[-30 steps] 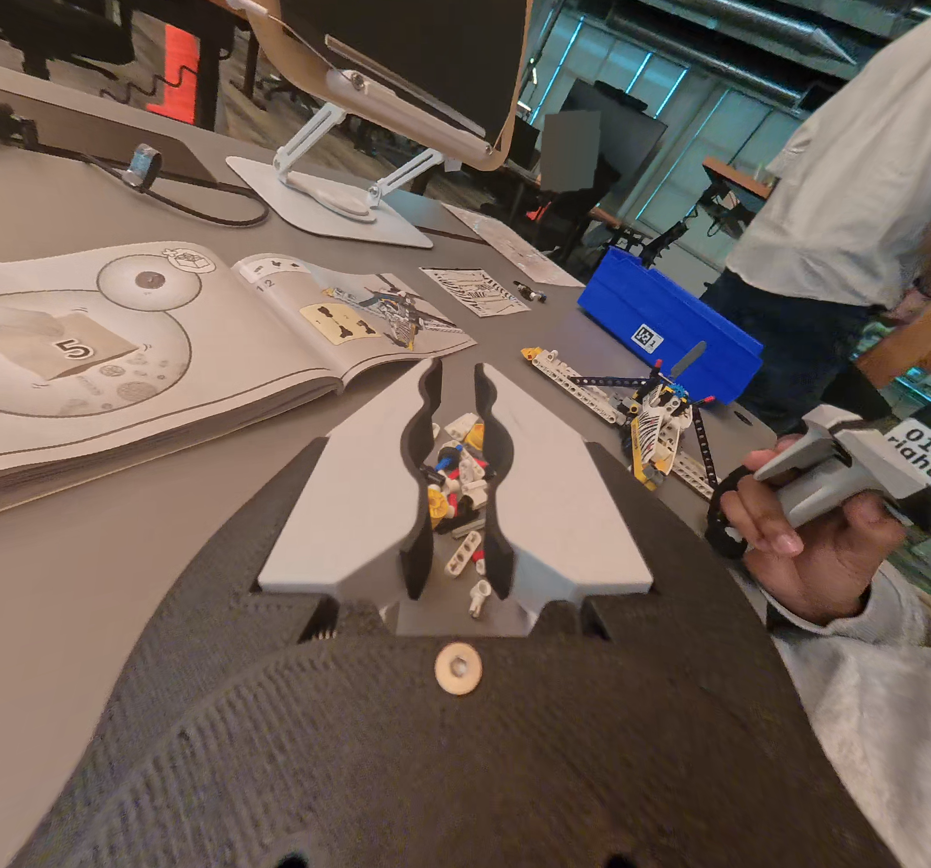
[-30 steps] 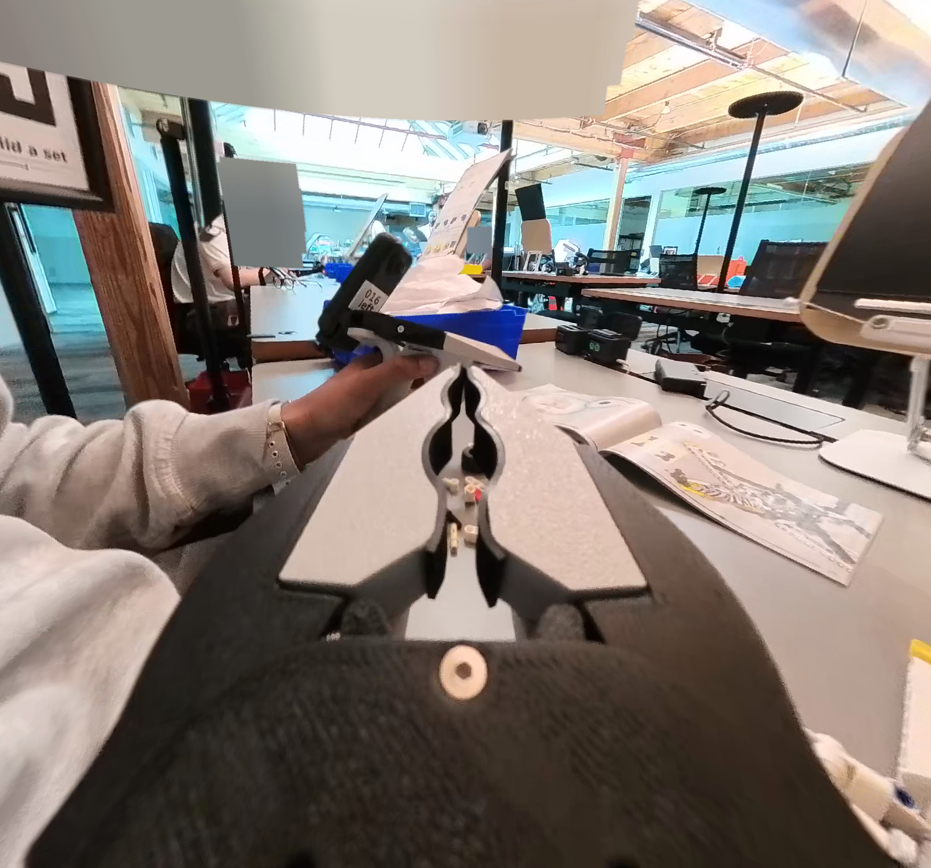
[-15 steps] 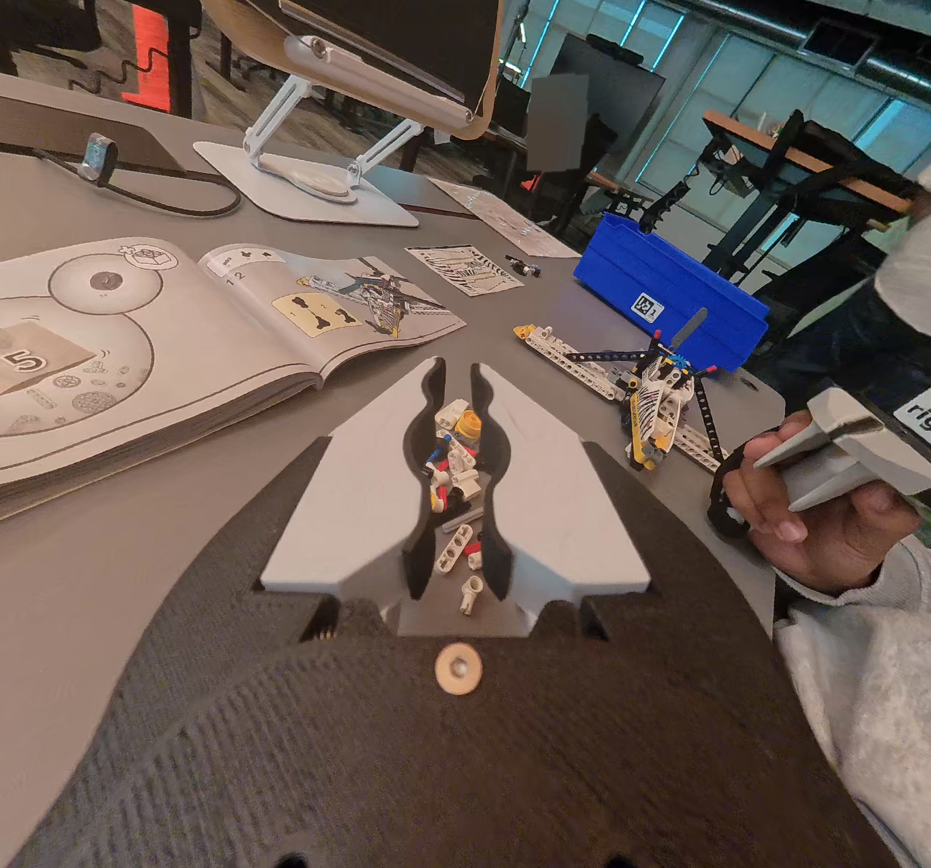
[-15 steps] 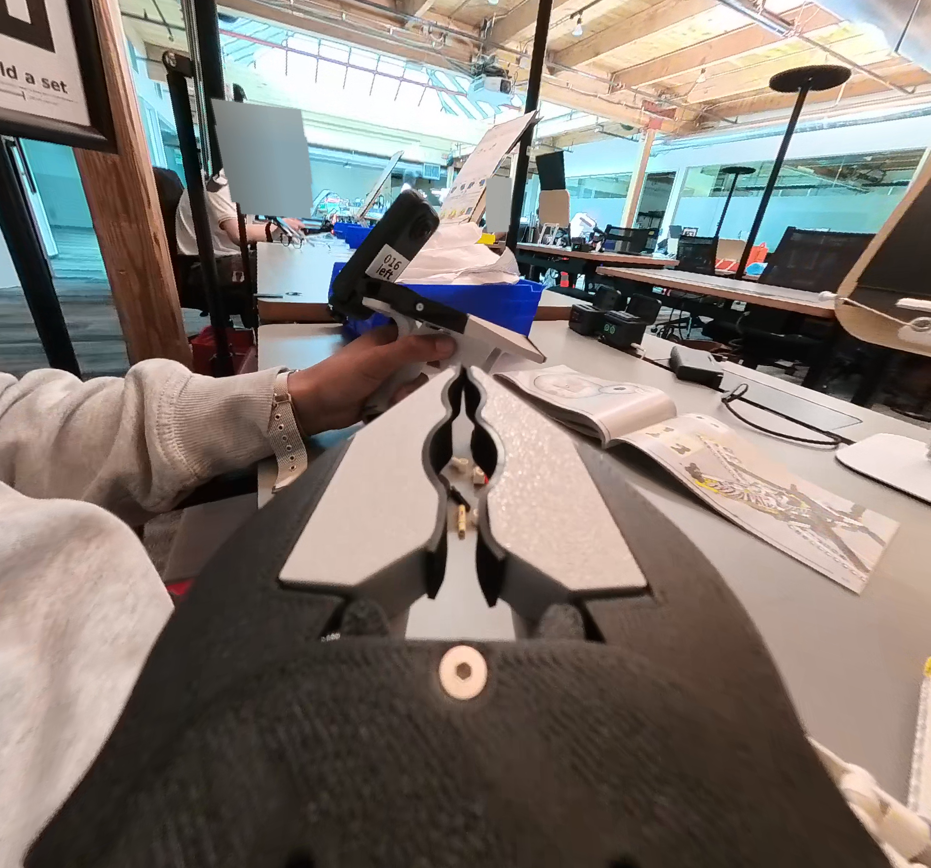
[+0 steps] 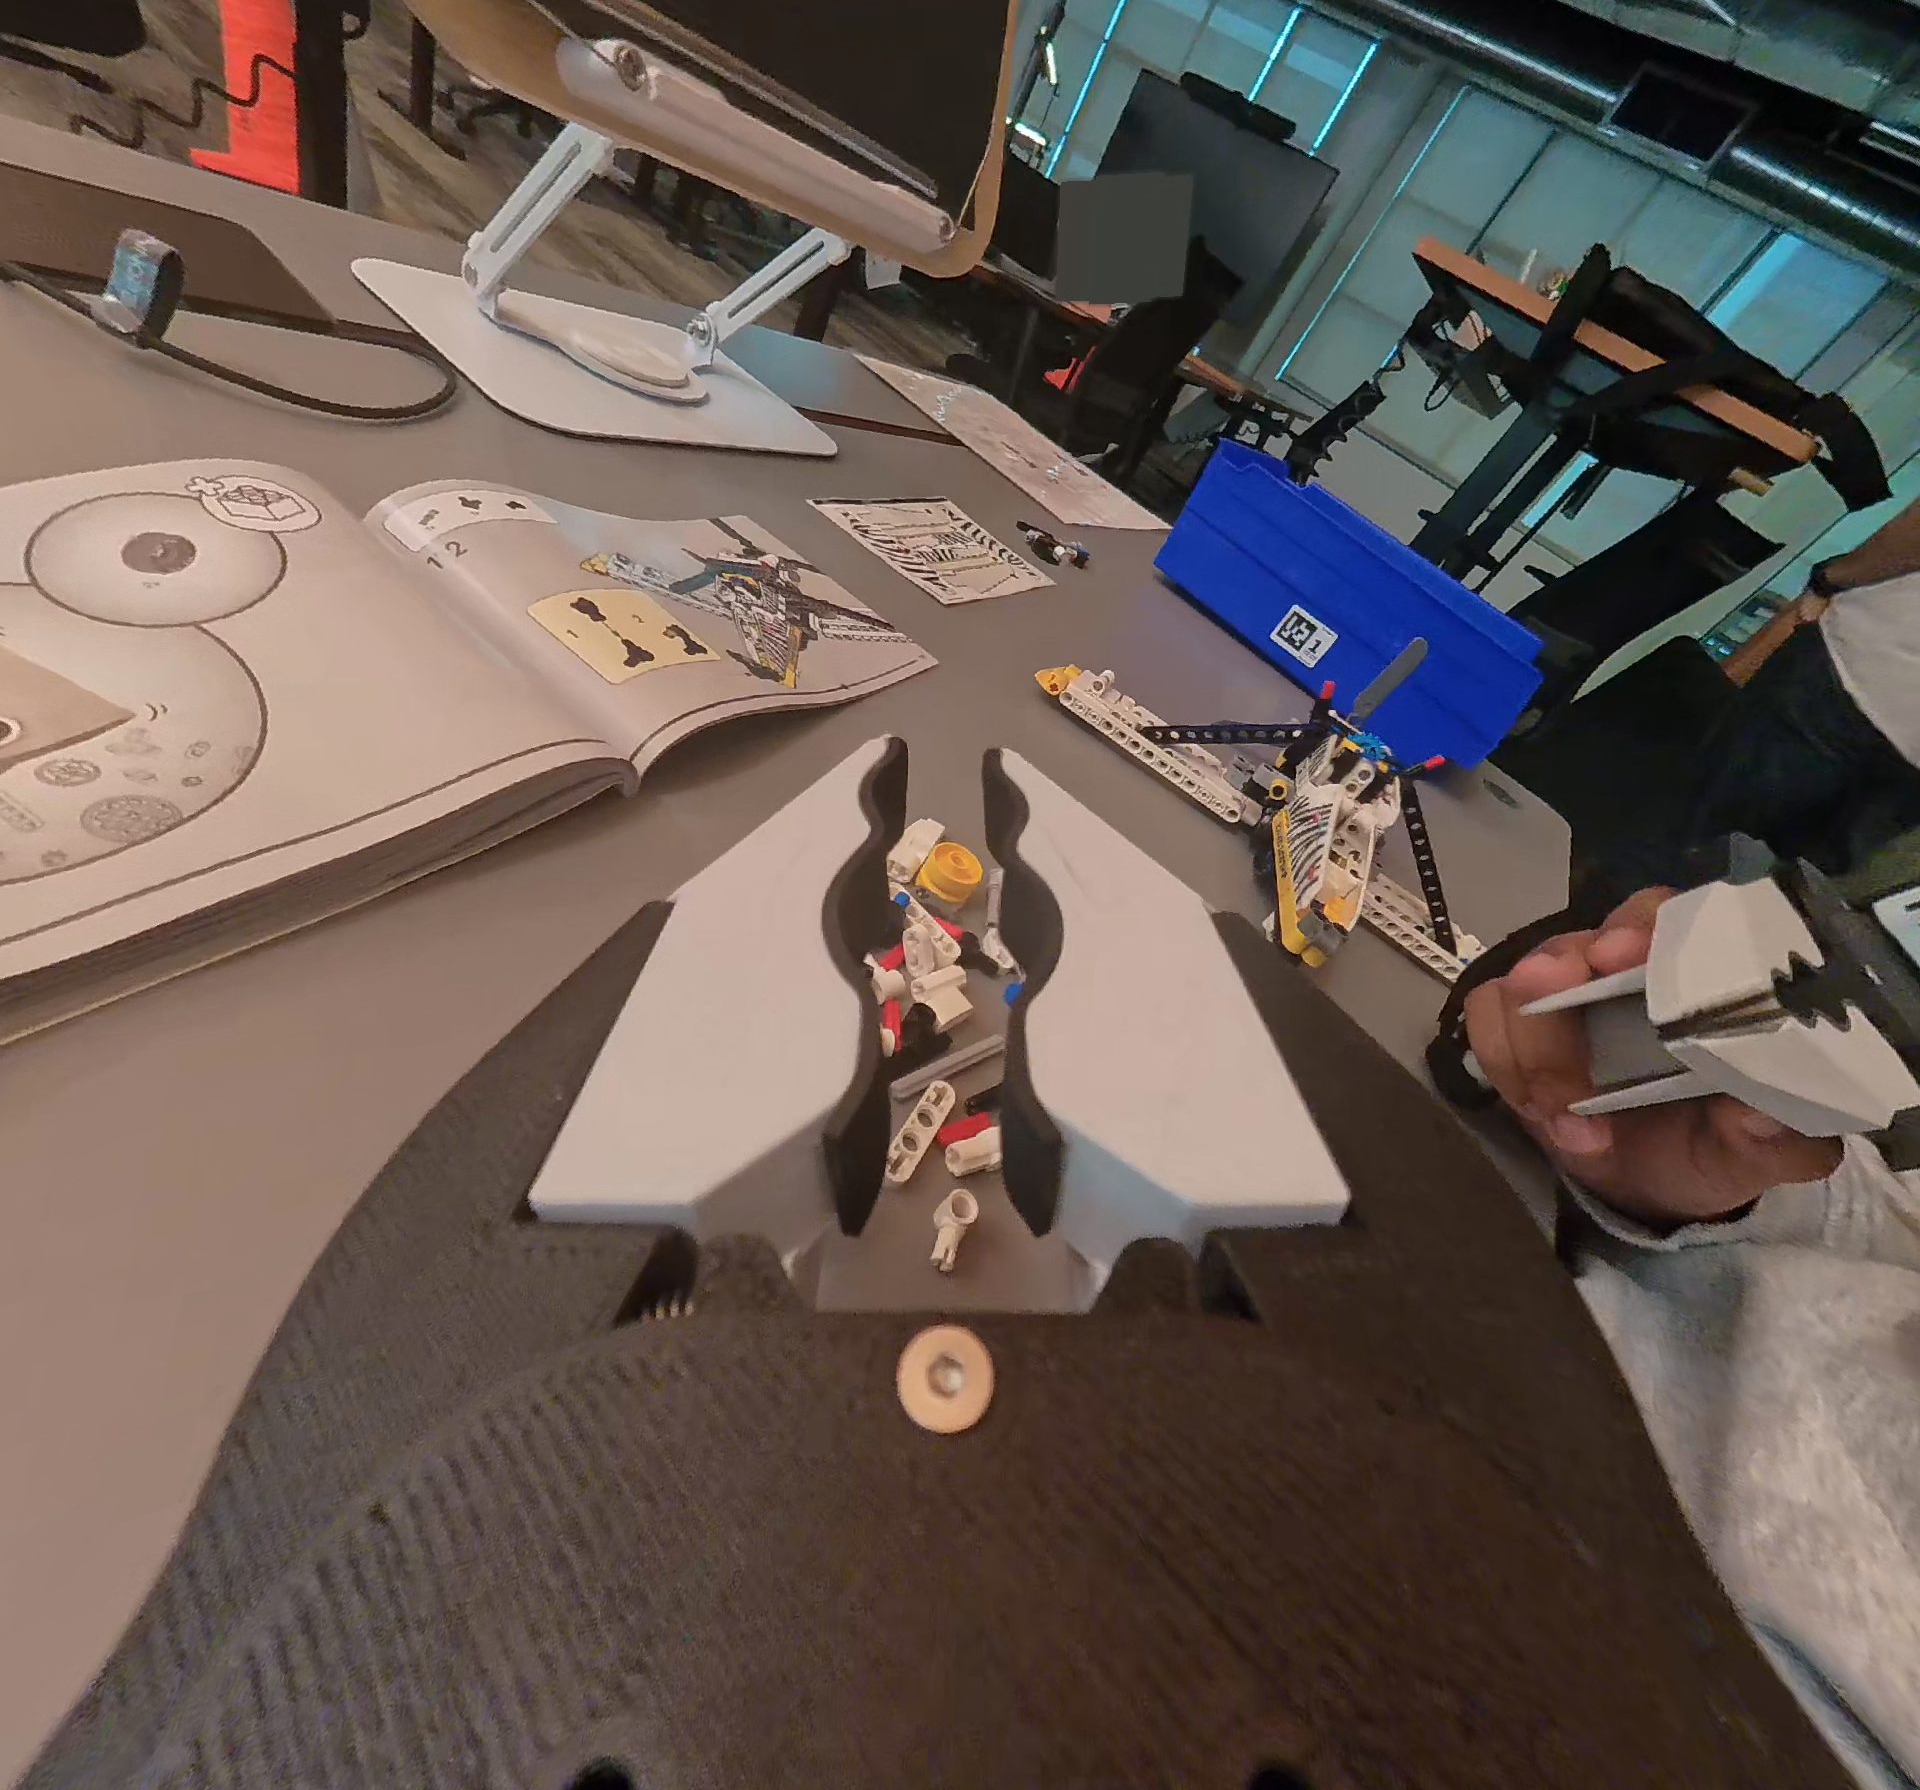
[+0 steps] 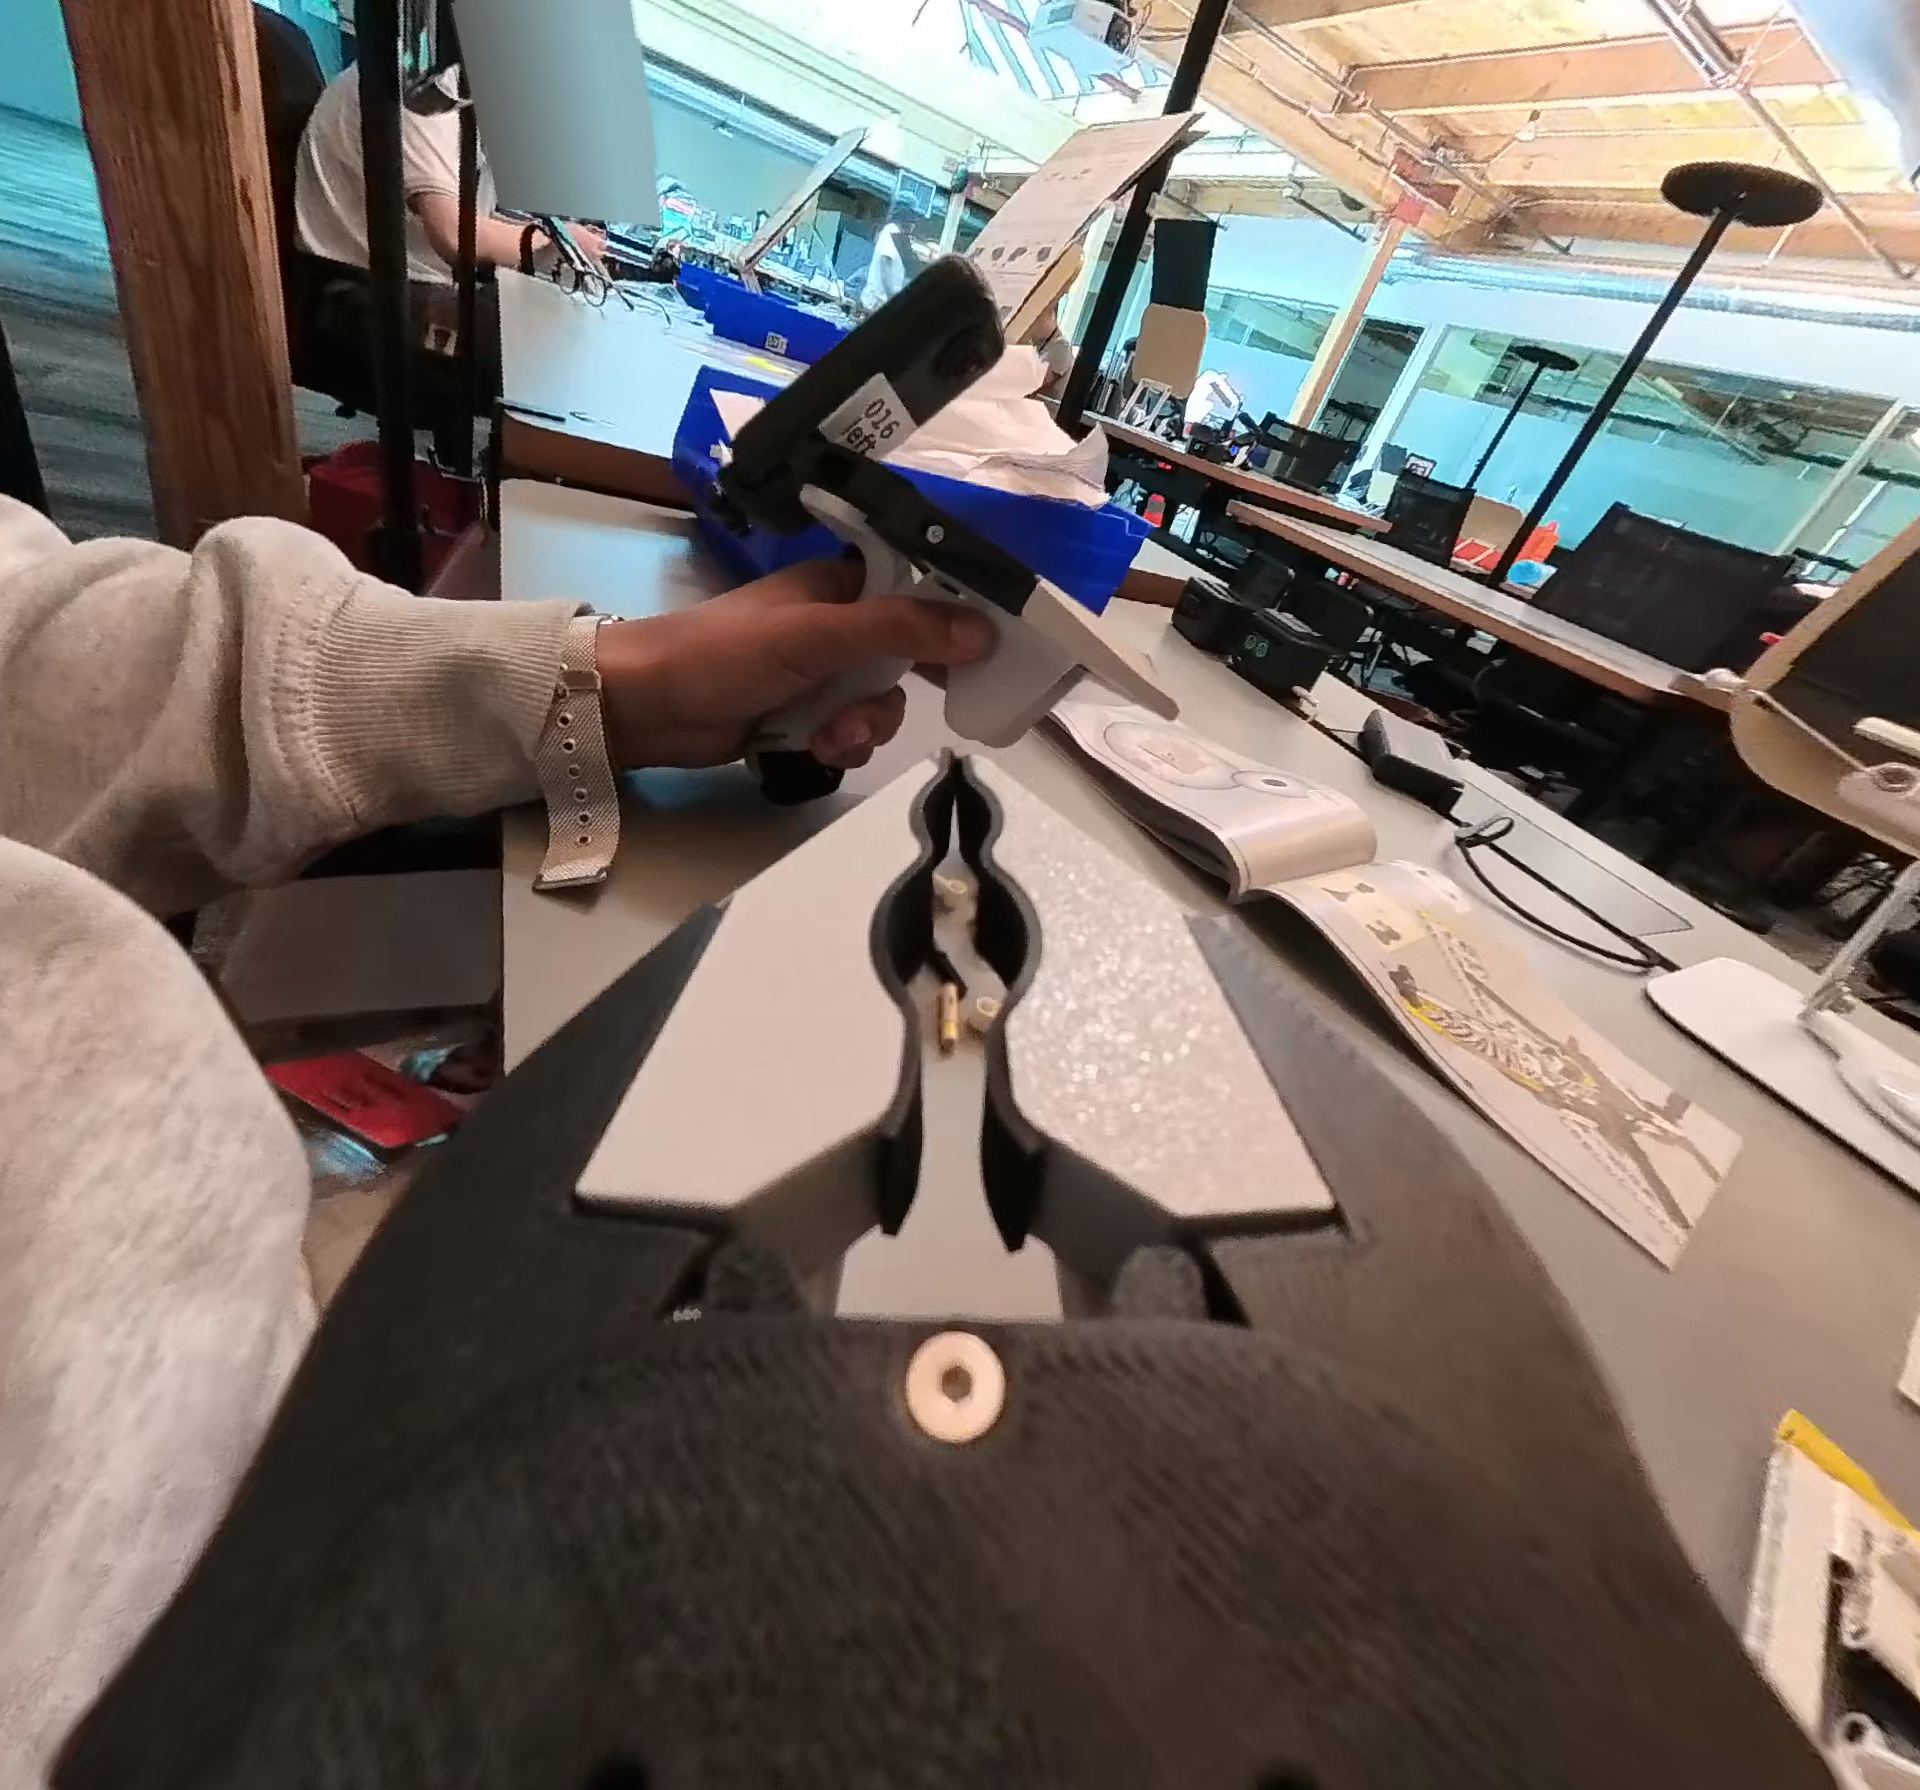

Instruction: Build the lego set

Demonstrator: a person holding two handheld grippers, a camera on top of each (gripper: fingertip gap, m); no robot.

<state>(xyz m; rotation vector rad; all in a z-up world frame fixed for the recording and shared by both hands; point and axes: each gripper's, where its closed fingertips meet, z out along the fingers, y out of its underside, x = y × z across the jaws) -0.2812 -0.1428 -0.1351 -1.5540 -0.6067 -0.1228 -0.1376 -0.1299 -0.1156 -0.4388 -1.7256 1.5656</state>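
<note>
Partly built lego model (image 5: 1325, 831): yellow, white and black body with a long white beam and dark rotor-like struts, lying on the grey desk (image 5: 260, 1169) toward its far right corner, just in front of the blue bin (image 5: 1351, 608). Not held by either tool.

Pile of loose pieces (image 5: 940, 992): white connectors, red and black pins, one yellow wheel hub, a grey axle. Sits mid-desk, nearer the front edge than the model, and is seen through the gap of the left gripper (image 5: 943, 764).

Left gripper: jaws parted by a narrow gap, nothing between them; it hangs above the pile, apparently not touching it.

Right gripper (image 6: 956, 769): fingertips almost meeting, at most a sliver of gap, nothing gripped. A few tan and white bits show on the desk behind its gap. Held off the desk near the right edge.

Instruction booklet (image 5: 416, 660): open, left of the pile, toward the left edge. Sticker sheet (image 5: 935, 551) beyond it; monitor stand (image 5: 592, 369) at the back edge.

Judged step: choosing the next piece from the pile; no insertion underway.

Next move, as I read it: lower the left gripper onto one small connector, closing on that piece alone. The pieces lie crowded, so neighbours could be nudged or lifted with it.
</note>
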